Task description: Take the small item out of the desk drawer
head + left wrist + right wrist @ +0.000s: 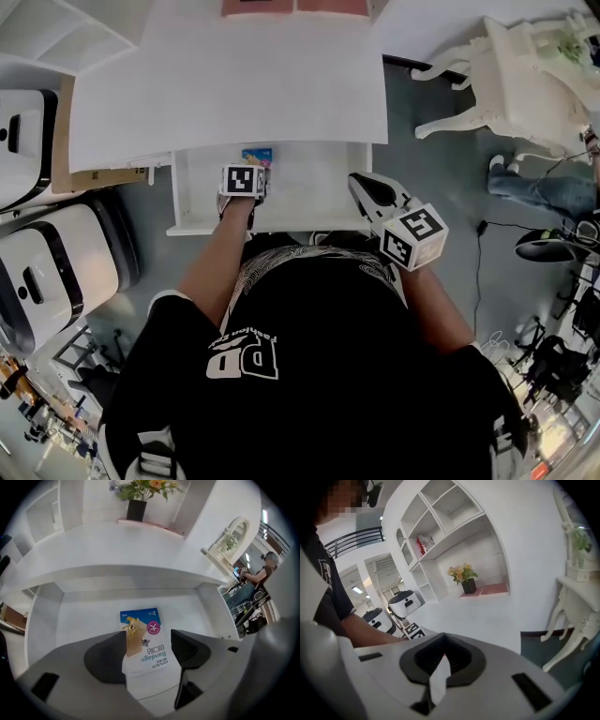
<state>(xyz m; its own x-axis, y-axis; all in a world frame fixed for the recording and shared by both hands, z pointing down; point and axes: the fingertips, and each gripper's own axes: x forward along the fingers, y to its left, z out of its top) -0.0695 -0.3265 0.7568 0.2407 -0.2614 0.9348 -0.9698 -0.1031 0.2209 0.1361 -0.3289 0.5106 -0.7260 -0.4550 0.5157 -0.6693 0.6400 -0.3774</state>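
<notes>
already open: the desk drawer [309, 202] stands pulled out from under the white tabletop [234, 84], toward the person. that part of the job looks done.

small item = a flat bandage packet [140, 637], blue at the far end, white at the near end. it lies flat on the drawer floor, toward the back and left of centre in the head view. not lifted.

left gripper [147, 641]: points steeply down into the drawer, jaws well apart, one on each side of the packet's near end. left pad is just beside the packet's left edge; whether it touches, cannot tell. right pad stands clear of the right edge. no squeeze on the packet, so nothing is held.

right gripper [360, 182]: hangs over the drawer's right edge, jaws closed together, nothing of the task in them. a pale sliver shows at the seam between its pads in its own view; what it is, cannot tell. it looks to play no part in the reach.

judgement: roughly midway. done: drawer open, left gripper lined up round the packet. left to do: close on the packet, lift it clear of the drawer walls, carry it out. the packet is thin and flat on a smooth floor, so the pinch may slide it instead of catching it.
</notes>
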